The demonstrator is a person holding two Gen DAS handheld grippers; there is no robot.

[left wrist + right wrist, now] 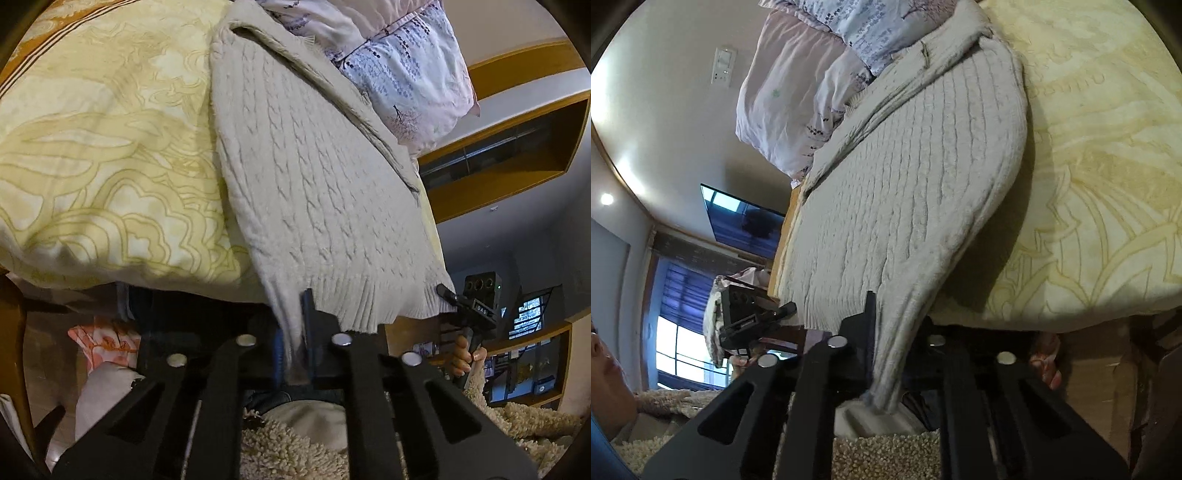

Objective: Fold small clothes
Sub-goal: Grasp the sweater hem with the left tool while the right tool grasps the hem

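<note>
A cream cable-knit sweater [314, 184] lies spread on the bed, its ribbed hem hanging over the near edge. My left gripper [295, 325] is shut on one corner of that hem, and the fabric bunches down between its fingers. The right wrist view shows the same sweater [905, 184], with my right gripper [890, 332] shut on the opposite hem corner. Each gripper shows in the other's view: the right gripper [447, 293] at the far hem corner, the left gripper [786, 310] at its corner. A hand [463, 358] holds the right one.
A yellow patterned bedspread [103, 166] covers the bed under the sweater. A floral quilt [399, 62] is heaped at the sweater's far end. Wooden shelves [517, 147] and a wall screen [746, 221] stand beyond. A fleecy sleeve [295, 450] fills the lower edge.
</note>
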